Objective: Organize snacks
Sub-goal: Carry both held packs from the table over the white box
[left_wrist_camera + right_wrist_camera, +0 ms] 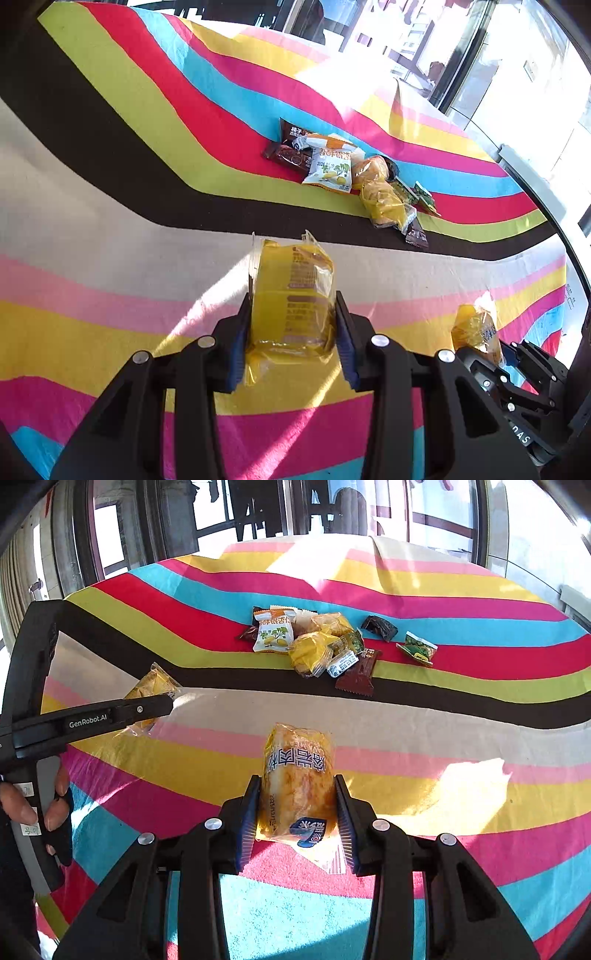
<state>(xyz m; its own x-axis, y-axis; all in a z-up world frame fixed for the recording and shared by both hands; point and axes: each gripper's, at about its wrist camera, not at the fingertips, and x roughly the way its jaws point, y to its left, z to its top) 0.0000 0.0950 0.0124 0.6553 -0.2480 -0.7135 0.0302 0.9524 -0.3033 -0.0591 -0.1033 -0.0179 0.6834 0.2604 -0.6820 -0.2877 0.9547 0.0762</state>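
Observation:
My left gripper (pixel 291 314) is shut on a yellow wrapped cake packet (pixel 291 295), held above the striped cloth. My right gripper (pixel 297 794) is shut on a yellow bread packet with blue print (pixel 297 782). In the left wrist view the right gripper (pixel 484 350) with its packet (pixel 474 328) shows at lower right. In the right wrist view the left gripper (pixel 147 705) with its packet (pixel 153 685) shows at left. A pile of snacks (pixel 314 642) lies farther away on the cloth; it also shows in the left wrist view (pixel 354 173).
The table is covered by a rainbow-striped cloth (pixel 443 738). A green pea packet (pixel 417 648) and a dark chocolate packet (pixel 378 627) lie to the right of the pile. Windows and chairs stand beyond the table's far edge.

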